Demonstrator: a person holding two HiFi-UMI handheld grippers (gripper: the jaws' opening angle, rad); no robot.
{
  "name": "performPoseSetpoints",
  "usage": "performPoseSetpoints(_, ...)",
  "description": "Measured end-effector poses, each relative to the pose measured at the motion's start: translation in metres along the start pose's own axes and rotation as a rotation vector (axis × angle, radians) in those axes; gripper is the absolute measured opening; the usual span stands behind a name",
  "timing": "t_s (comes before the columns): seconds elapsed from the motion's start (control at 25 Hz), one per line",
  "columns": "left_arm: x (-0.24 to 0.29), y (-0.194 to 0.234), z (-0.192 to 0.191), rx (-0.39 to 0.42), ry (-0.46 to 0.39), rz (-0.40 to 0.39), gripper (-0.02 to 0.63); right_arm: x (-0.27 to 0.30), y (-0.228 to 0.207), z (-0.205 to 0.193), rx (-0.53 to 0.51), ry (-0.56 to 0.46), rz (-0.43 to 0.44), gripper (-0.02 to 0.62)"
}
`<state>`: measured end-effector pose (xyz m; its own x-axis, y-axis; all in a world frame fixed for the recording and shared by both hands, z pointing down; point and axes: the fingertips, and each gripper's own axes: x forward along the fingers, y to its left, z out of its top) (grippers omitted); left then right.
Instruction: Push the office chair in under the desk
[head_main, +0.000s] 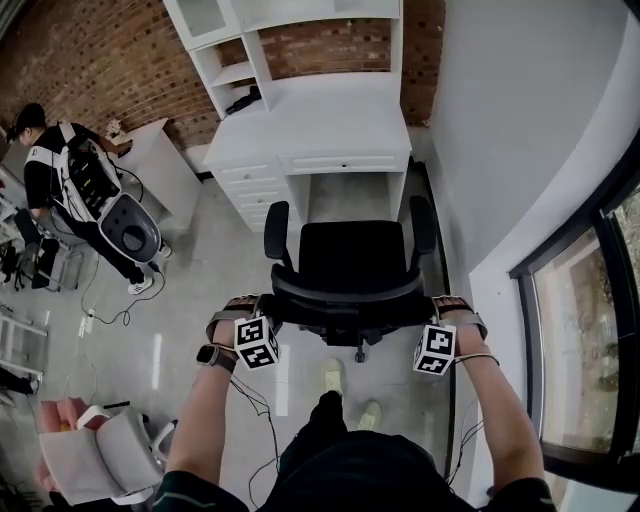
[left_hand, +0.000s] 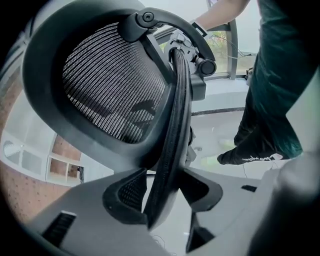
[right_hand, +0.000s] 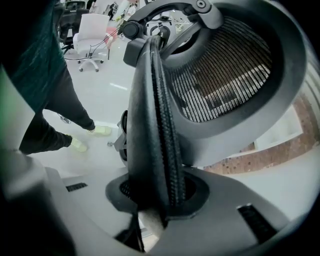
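The black office chair (head_main: 350, 255) stands in front of the white desk (head_main: 320, 125), with its seat facing the knee gap. The mesh backrest (head_main: 345, 300) is nearest me. My left gripper (head_main: 268, 310) is at the backrest's left edge and my right gripper (head_main: 425, 312) at its right edge. In the left gripper view the backrest (left_hand: 110, 90) rim runs down between the pads of the left gripper (left_hand: 162, 200), which close on it. In the right gripper view the backrest (right_hand: 225, 75) rim is clamped between the pads of the right gripper (right_hand: 155, 195).
A person (head_main: 60, 190) with a backpack rig stands at the left beside a low white cabinet (head_main: 160, 170). A white chair (head_main: 100, 460) sits at the lower left. Cables (head_main: 110, 310) trail on the floor. A wall (head_main: 520, 150) and a window (head_main: 590, 340) bound the right.
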<state>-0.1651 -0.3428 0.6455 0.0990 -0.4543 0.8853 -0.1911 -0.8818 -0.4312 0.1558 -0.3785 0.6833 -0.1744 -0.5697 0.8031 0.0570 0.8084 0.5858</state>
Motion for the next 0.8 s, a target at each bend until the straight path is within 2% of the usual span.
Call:
performPoseSetpoints(0.24, 0.021, 0.044, -0.012, 0.015, -0.015, -0.021, 0.196, 0.028, -0.032, 0.012, 0.021, 0.006, 0.012, 0.081)
performPoseSetpoints(0.8, 0.065, 0.149, -0.024, 0.048, -0.055, -0.008, 0.196, 0.089, -0.121, 0.022, 0.036, 0.024, -0.006, 0.08)
